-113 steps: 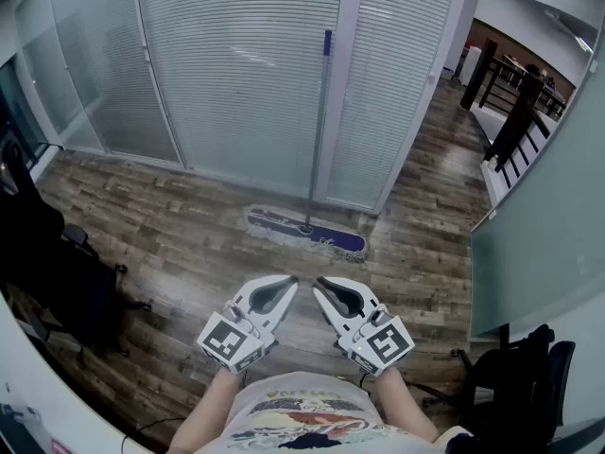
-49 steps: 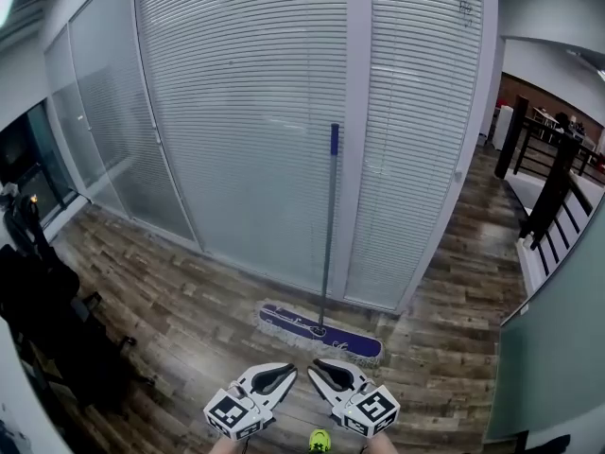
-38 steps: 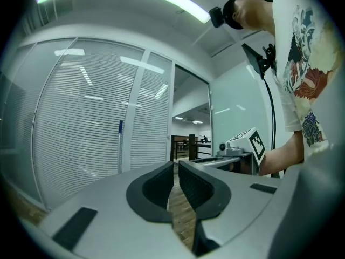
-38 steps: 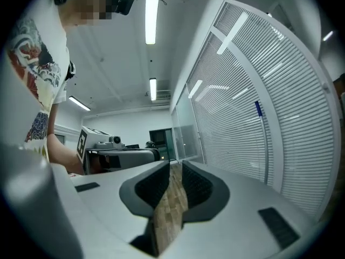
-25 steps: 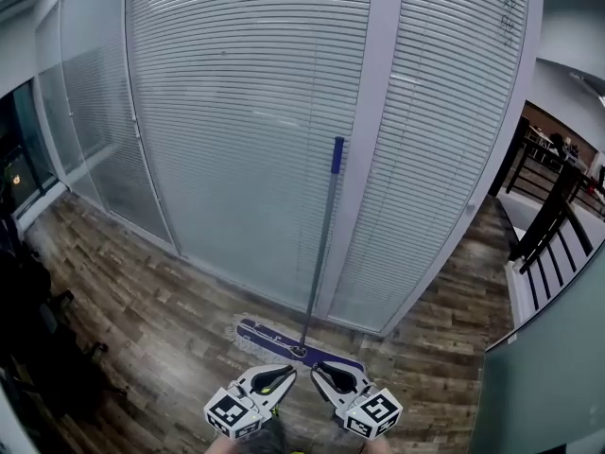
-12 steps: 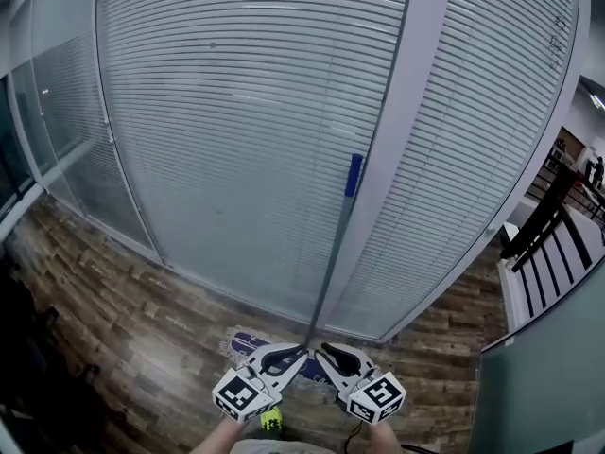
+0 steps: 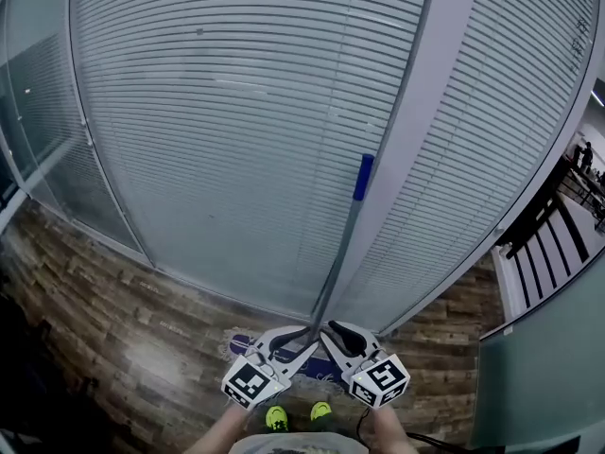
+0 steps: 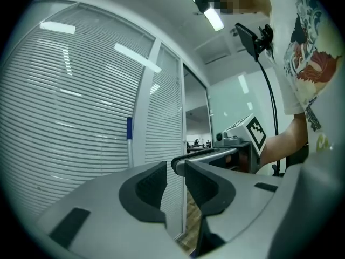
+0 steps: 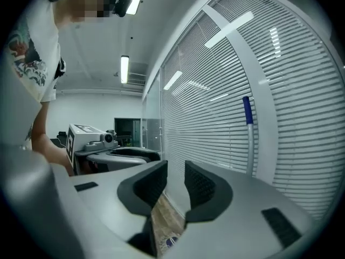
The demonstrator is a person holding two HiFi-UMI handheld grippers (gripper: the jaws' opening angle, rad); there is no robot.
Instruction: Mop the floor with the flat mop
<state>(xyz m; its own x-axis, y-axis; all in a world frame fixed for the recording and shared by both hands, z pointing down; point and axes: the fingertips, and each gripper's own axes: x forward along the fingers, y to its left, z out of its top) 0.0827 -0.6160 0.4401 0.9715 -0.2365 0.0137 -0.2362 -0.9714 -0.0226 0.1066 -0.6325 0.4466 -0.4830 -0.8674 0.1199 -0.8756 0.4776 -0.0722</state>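
The flat mop leans on the white post of the glass wall. Its pole (image 7: 338,263) ends in a blue grip (image 7: 363,178), and its blue head (image 7: 241,345) lies on the floor, partly hidden behind the grippers. My left gripper (image 7: 301,340) and right gripper (image 7: 333,337) sit side by side just in front of the pole's lower part, neither touching it. The left gripper (image 8: 175,163) has just been opening, with nothing between its jaws; the blue grip (image 8: 129,128) stands to their left. The right gripper (image 9: 175,166) shows a narrow empty gap, with the pole (image 9: 250,150) off to the right.
A glass wall with shut blinds (image 7: 189,112) and a white post (image 7: 416,112) stand close ahead. Wooden floor (image 7: 123,301) runs along its foot. A dark railing (image 7: 539,235) and a frosted panel (image 7: 539,367) are at the right. The person's yellow-green shoes (image 7: 276,416) show below.
The person has walked up to the mop, so the glass wall and pole loom closer. Both grippers have come forward to the pole's lower part. The left jaws have parted slightly.
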